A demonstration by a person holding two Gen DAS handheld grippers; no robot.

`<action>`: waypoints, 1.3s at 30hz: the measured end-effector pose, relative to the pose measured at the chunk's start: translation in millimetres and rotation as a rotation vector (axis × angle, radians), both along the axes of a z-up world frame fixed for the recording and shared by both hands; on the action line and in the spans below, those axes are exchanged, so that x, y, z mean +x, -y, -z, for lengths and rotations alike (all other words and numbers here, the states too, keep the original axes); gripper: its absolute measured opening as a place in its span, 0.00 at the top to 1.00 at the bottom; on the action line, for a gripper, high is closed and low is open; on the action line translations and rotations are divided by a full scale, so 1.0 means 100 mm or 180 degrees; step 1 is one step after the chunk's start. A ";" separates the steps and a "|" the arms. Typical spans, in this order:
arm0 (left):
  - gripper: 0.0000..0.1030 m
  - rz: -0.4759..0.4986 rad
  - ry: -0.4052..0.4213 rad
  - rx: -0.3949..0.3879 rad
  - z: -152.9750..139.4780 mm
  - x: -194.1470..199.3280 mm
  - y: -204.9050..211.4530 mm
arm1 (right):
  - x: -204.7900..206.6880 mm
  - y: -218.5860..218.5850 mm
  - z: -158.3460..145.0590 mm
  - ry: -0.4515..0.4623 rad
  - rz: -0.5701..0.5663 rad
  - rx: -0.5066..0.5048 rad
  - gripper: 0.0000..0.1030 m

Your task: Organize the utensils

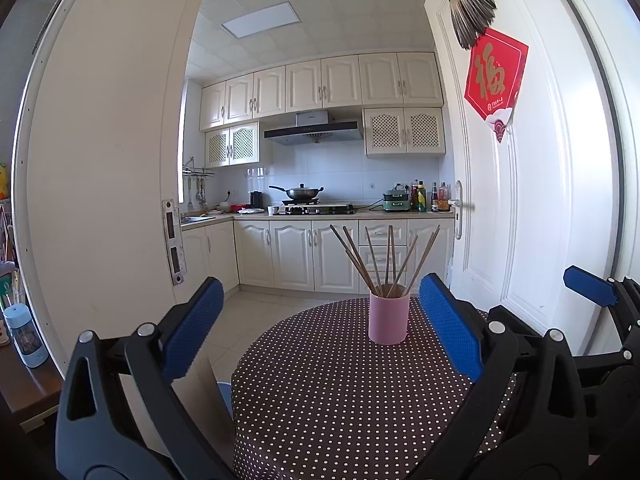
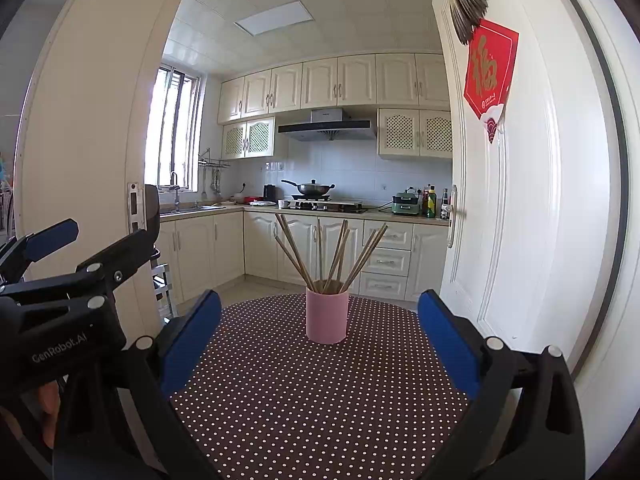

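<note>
Nearest, left gripper (image 1: 320,332) with black linkage arms and blue ribbed pads, spread wide, nothing between the pads. Right gripper (image 2: 320,340) of the same build, likewise spread wide and empty. In the right wrist view, white lettering "GenRobot.AI" on the black body of the left gripper at the left edge.

Below both, round table under a dark brown cloth with white polka dots (image 1: 340,400). Standing upright on it, near the far edge, pink cylindrical cup (image 1: 389,317), well apart from both sets of pads. Inside the cup, a fan of thin brown wooden chopsticks (image 1: 386,258), leaning outward in several directions.

Left of the table in the left wrist view, pale blue bottle with a printed label (image 1: 26,338) on a wooden surface; print too small to read.

Right, open white panelled door (image 1: 520,200) carrying a red diamond-shaped paper with a gold "福" character (image 1: 495,74), smaller writing beneath unreadable, and a dried palm-leaf fan (image 1: 472,14) above it.

Beyond, cream kitchen cabinets (image 1: 304,252), a lidded steel wok (image 1: 298,191) on the stove, a green countertop appliance (image 1: 397,202), a row of sauce bottles (image 1: 430,197) with illegible labels, and a black range hood (image 1: 314,131).
</note>
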State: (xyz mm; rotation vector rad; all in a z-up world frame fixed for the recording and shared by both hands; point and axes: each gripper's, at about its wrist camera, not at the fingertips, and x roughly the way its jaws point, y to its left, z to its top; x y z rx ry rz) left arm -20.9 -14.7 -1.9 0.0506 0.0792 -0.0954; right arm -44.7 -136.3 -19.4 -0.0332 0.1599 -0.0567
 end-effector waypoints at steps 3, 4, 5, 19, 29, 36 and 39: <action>0.06 -0.0003 0.0001 -0.0001 0.00 0.00 0.00 | 0.00 0.00 0.01 -0.0005 0.0000 0.0001 0.08; 0.06 0.0003 -0.0003 -0.0001 0.00 0.00 0.00 | 0.00 0.00 0.02 -0.0004 -0.0001 -0.0001 0.08; 0.06 0.0003 -0.0007 -0.0003 0.00 0.00 0.00 | 0.00 0.00 0.02 -0.0004 -0.0003 0.0002 0.08; 0.06 -0.0004 -0.0010 -0.0005 0.01 0.01 -0.01 | 0.01 0.01 0.04 -0.0016 -0.0024 0.0013 0.08; 0.06 -0.0004 -0.0012 -0.0004 0.01 0.02 -0.01 | 0.02 0.01 0.04 -0.0017 -0.0034 0.0018 0.08; 0.06 -0.0008 -0.0023 -0.0002 0.01 0.05 -0.02 | 0.03 0.01 0.04 -0.0022 -0.0032 0.0018 0.08; 0.06 -0.0004 -0.0031 -0.0007 0.01 0.05 -0.02 | 0.03 0.01 0.04 -0.0020 -0.0033 0.0017 0.08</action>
